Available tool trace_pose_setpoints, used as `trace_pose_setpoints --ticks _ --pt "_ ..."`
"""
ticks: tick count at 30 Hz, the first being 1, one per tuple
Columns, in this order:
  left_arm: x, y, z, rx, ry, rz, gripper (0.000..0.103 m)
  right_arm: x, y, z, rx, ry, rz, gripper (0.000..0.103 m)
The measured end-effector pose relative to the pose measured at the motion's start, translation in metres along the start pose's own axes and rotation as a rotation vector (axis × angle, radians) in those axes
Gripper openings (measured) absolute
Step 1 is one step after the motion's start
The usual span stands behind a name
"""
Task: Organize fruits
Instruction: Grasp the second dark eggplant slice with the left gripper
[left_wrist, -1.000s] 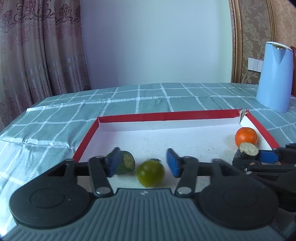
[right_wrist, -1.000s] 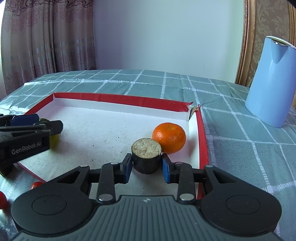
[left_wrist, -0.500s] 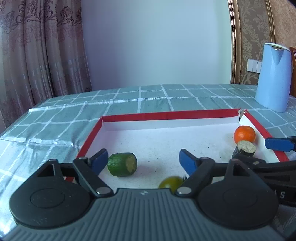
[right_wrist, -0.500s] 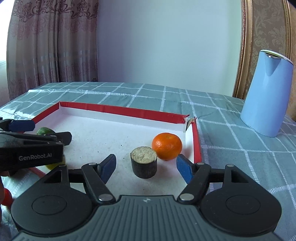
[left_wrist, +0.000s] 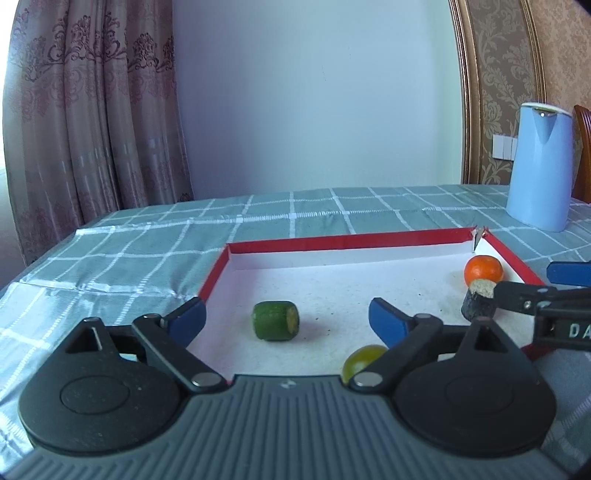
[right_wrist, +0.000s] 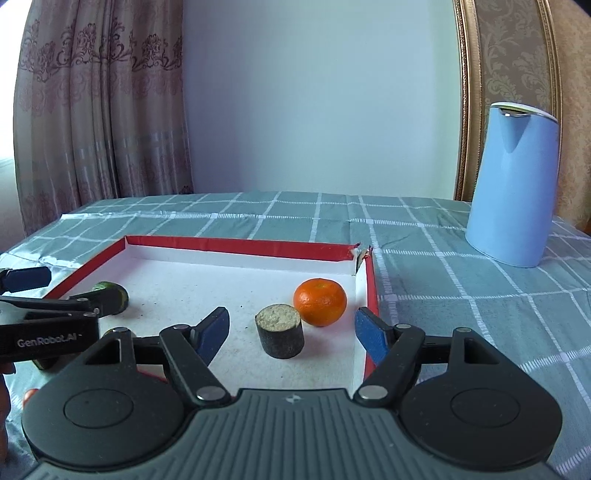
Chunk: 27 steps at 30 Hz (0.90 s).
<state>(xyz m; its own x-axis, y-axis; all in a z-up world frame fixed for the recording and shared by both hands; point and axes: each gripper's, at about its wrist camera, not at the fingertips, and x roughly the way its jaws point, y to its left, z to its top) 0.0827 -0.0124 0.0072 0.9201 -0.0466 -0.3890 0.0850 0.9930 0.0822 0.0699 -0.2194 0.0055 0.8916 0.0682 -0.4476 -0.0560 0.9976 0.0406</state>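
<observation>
A white tray with a red rim (left_wrist: 347, 240) holds four pieces. A green cut cylinder (left_wrist: 275, 320) lies on its side, just ahead of my left gripper (left_wrist: 286, 313). Its jaws are opening wide with nothing pressed between them. A yellow-green round fruit (left_wrist: 360, 360) sits low by the right finger, half hidden. In the right wrist view, a dark cylinder with a pale top (right_wrist: 280, 334) stands upright beside an orange tangerine (right_wrist: 320, 302). My right gripper (right_wrist: 291, 323) is still opening, and its pads stand clear of the dark cylinder on both sides.
A blue kettle (right_wrist: 513, 184) stands on the checked green tablecloth (right_wrist: 461, 295), right of the tray. A small red fruit (right_wrist: 29, 395) lies on the cloth outside the tray's near left corner. Curtains hang behind the table's far left edge.
My right gripper let go of the dark cylinder and drew back. My left gripper's jaws spread from around the yellow-green fruit and pulled back, and the fruit now sits lower in the view.
</observation>
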Motion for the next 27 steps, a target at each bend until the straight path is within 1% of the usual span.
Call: trace_pose_setpoints --ticks 4,10,13,18,22,24,26,27 --pt "-0.013 0.014 -0.008 -0.024 -0.012 0.017 0.097 -0.013 -0.003 -0.007 0.015 -0.010 0.029 0.076" --pt "-0.029 0.050 -0.014 -0.155 -0.023 0.025 0.098 -0.029 -0.009 -0.017 0.049 -0.011 0.058 0.076" --pt "-0.033 0.063 -0.018 -0.182 -0.009 0.036 0.098 -0.036 -0.012 -0.022 0.070 -0.009 0.076 0.077" --pt "-0.039 0.069 -0.026 -0.153 0.000 0.065 0.098 -0.038 -0.011 -0.024 0.065 -0.001 0.079 0.077" --pt "-0.035 0.067 -0.029 -0.125 0.035 0.070 0.099 -0.037 -0.010 -0.024 0.057 0.007 0.072 0.077" --pt "-0.030 0.066 -0.030 -0.120 0.064 0.066 0.100 -0.037 -0.010 -0.025 0.058 0.006 0.074 0.077" --pt "-0.023 0.065 -0.032 -0.110 0.123 0.032 0.100 -0.037 -0.010 -0.025 0.057 0.006 0.076 0.077" --pt "-0.018 0.064 -0.033 -0.103 0.155 0.032 0.100 -0.037 -0.010 -0.025 0.054 0.010 0.077 0.077"
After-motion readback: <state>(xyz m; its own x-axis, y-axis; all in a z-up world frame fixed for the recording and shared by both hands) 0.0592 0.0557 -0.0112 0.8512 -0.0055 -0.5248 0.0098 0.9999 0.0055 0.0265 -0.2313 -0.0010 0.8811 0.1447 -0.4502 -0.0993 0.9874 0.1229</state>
